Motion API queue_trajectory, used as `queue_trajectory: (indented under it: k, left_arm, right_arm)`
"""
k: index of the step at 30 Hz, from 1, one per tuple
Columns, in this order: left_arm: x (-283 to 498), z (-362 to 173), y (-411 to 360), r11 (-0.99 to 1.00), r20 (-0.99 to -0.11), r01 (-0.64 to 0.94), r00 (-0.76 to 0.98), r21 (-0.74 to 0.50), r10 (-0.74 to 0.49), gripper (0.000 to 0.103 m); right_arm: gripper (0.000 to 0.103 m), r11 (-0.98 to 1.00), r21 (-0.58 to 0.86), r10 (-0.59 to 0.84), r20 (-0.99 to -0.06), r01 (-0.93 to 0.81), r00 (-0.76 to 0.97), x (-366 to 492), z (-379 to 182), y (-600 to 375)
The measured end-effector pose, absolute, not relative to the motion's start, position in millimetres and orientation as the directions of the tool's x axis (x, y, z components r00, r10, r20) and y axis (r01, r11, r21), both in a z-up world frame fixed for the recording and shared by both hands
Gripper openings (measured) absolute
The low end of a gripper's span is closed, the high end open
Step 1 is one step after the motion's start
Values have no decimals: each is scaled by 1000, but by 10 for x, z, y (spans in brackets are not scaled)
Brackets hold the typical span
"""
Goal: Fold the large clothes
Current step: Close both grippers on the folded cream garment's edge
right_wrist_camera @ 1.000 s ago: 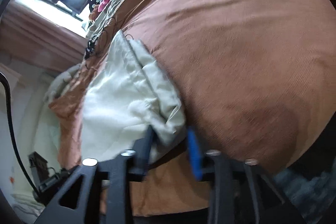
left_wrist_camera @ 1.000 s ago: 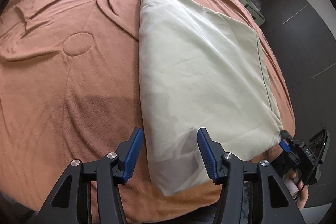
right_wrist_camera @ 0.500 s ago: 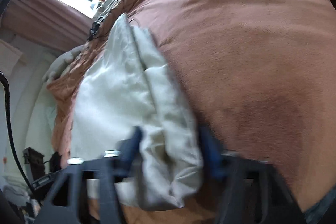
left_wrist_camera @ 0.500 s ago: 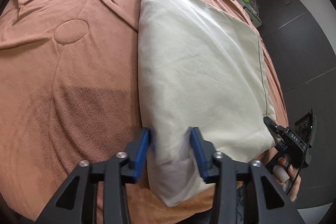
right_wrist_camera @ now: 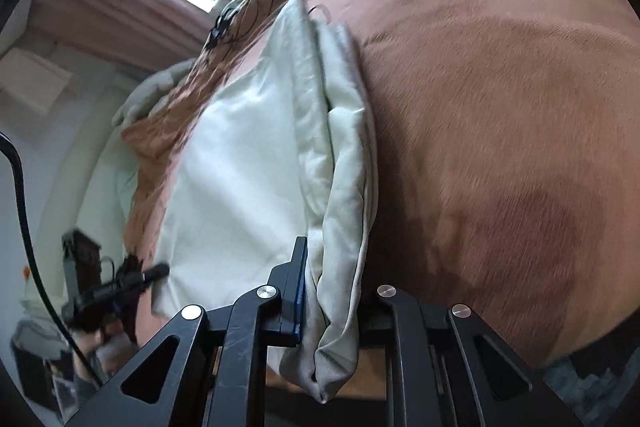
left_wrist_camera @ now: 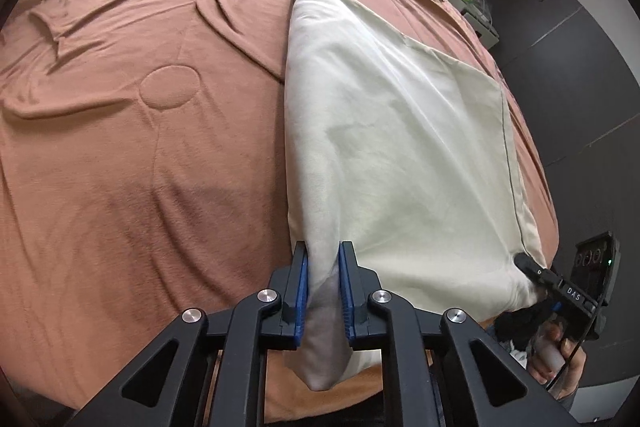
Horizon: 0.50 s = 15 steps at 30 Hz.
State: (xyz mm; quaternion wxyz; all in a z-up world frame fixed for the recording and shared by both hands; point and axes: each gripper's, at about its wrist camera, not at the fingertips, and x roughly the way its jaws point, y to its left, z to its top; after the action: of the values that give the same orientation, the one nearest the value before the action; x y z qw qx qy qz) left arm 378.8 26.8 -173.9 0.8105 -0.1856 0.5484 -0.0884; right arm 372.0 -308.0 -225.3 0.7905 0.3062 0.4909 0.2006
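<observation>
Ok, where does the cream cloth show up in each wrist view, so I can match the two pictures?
Left wrist view: the cloth fills the centre and right, its near left corner pinched in the left gripper.
Right wrist view: the cloth runs up the centre-left, its near corner in the right gripper.
Shared landmark: the brown bedspread under it.

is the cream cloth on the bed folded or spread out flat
Folded: the cream cloth shows stacked layers along its edge, both near corners pinched.
</observation>
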Motion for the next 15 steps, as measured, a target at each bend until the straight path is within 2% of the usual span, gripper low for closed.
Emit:
queue_trajectory:
  k: [1,2,6,7,8,9,10,15]
  left_arm:
    - [3797,-1744,273,916,-860,-57,371,-396,-349,18]
    - [3827,-1749,275,917,-866,-61,359,-395,-349,20]
    - [3963,-1765,291,916,-877,-91,339,-392,-341,23]
    - [4008,-1754,301,914,-873,-90,348,-395,-342,29]
    - [4050,-1745,316,913,-868,-89,359,-398,-343,37]
    - [4100,-1736,336,912,-864,-90,370,-400,-343,40]
    - [4150,-1731,355,910,-859,-95,382,-403,-341,44]
    - [4457,-1758,380,902,-852,-107,390,-418,-349,44]
  right_arm:
    - [20,740,673,616,-665,-19,423,3720,-2253,-3060]
    - [27,756,654,602,-682,-21,415,3751,-2240,-3046]
    - [44,773,635,584,-709,-2,395,3961,-2253,-3097]
    - [46,768,640,589,-707,0,391,4052,-2255,-3112]
    - [53,768,640,591,-707,-4,387,4100,-2261,-3124]
    - [60,774,633,590,-712,-15,382,4201,-2260,-3123]
    - [63,784,620,582,-717,-28,383,4293,-2255,-3131]
    - [64,777,629,597,-719,-31,356,4758,-2319,-3175]
